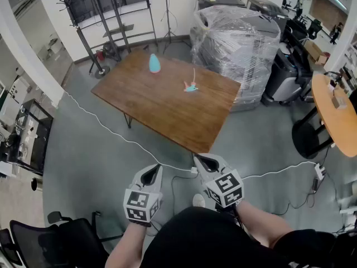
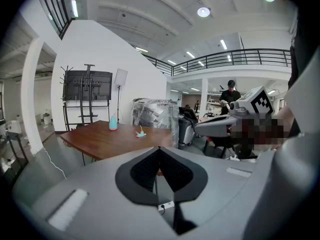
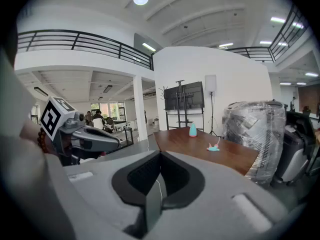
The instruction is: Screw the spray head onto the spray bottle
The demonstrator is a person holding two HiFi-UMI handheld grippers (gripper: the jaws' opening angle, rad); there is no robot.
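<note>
Wooden table (image 1: 167,102), open grey floor before its near edges.
Left gripper (image 1: 152,171) and right gripper (image 1: 202,161), jaws together and empty, hang well short of it; spray bottle (image 1: 154,63) upright near the far corner, spray head (image 1: 191,87) lying mid-table, apart.

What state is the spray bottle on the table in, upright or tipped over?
Upright: the spray bottle stands on its base on the table, tapered top up; the spray head lies apart.

Ceiling lamps (image 2: 203,12) are shining brightly and evenly; shadows are falling soft; both gripper views are bending and darkening to black at their edges.
</note>
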